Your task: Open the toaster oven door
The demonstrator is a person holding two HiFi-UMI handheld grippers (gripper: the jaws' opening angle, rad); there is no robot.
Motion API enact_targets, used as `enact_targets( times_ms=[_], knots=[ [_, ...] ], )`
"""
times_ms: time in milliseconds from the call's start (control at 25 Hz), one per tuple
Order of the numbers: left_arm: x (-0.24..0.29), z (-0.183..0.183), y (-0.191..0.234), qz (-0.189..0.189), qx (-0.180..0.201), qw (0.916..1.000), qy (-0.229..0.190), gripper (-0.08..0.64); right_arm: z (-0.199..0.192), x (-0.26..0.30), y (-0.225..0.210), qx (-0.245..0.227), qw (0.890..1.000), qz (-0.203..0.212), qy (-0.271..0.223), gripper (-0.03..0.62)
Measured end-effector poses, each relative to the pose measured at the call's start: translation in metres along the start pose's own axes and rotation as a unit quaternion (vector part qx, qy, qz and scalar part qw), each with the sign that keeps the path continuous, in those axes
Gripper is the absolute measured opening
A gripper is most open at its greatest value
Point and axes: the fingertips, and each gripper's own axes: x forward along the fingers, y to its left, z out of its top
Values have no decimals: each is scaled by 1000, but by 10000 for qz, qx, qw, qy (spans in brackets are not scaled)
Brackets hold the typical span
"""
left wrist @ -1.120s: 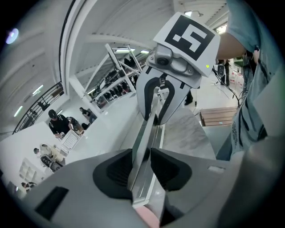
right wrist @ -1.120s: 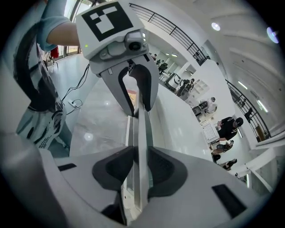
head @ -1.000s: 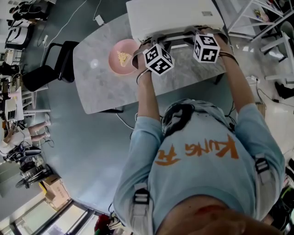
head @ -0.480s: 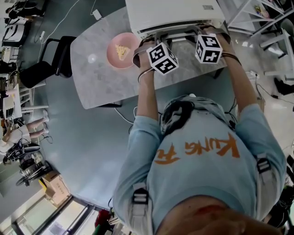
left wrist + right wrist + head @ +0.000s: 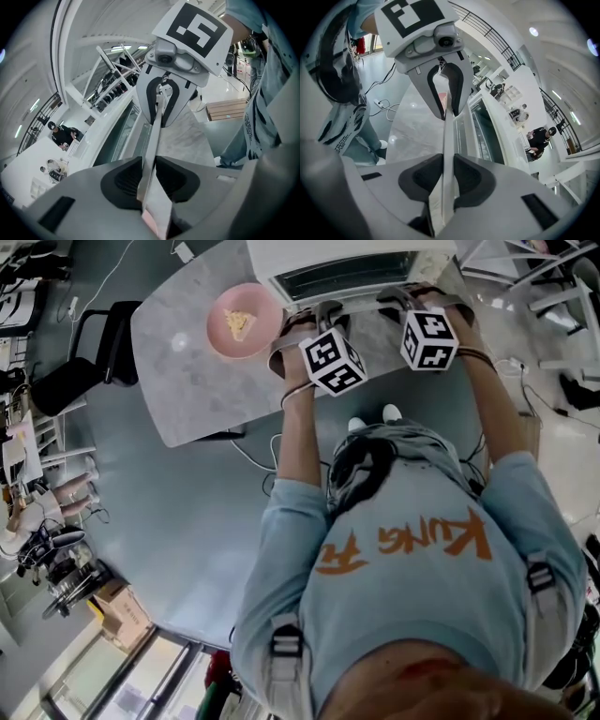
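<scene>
A white toaster oven [image 5: 349, 253] stands at the far edge of the marble table [image 5: 197, 381]. Its glass door [image 5: 345, 279] is tipped out toward me, hinged down partway. The pale handle bar [image 5: 360, 305] runs across the door's top edge. My left gripper [image 5: 317, 313] is shut on the bar's left part and my right gripper [image 5: 394, 299] on its right part. Both pairs of jaws have just been closing, with the bar between them. In the left gripper view the handle [image 5: 157, 123] passes between the pads of my left gripper [image 5: 149, 177]. The right gripper view shows the handle [image 5: 447, 136] clamped in my right gripper [image 5: 445, 180].
A pink plate [image 5: 223, 334] with a slice of cake [image 5: 238, 323] sits on the table left of the oven. A black chair [image 5: 89, 362] stands at the table's left end. White shelf frames [image 5: 539, 277] are at the right. My feet are just under the table's near edge.
The door has swung out and down; its dark glass now shows where only the oven's white top did. Both grippers came toward me with the handle.
</scene>
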Motion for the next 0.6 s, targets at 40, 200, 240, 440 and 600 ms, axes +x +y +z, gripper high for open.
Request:
enact_targets(
  times_ms=[40,200,240,440,600],
  knots=[
    [0,-1,-5,-1,17,10000,13,91,0,0,5,11,10000,-37,-1,78],
    [-1,-5,-23,38,3,10000,35,89,-1,1,21,76,9997,-246,6,78],
    [-2,-6,-27,50,-19,10000,34,89,-1,1,25,94,9996,-284,18,77],
    [-2,-11,-47,179,-120,9998,25,89,-2,5,45,226,9986,-474,82,78],
    [0,-16,-60,209,-302,9993,-36,89,-3,10,58,382,9975,-588,113,81]
  ],
)
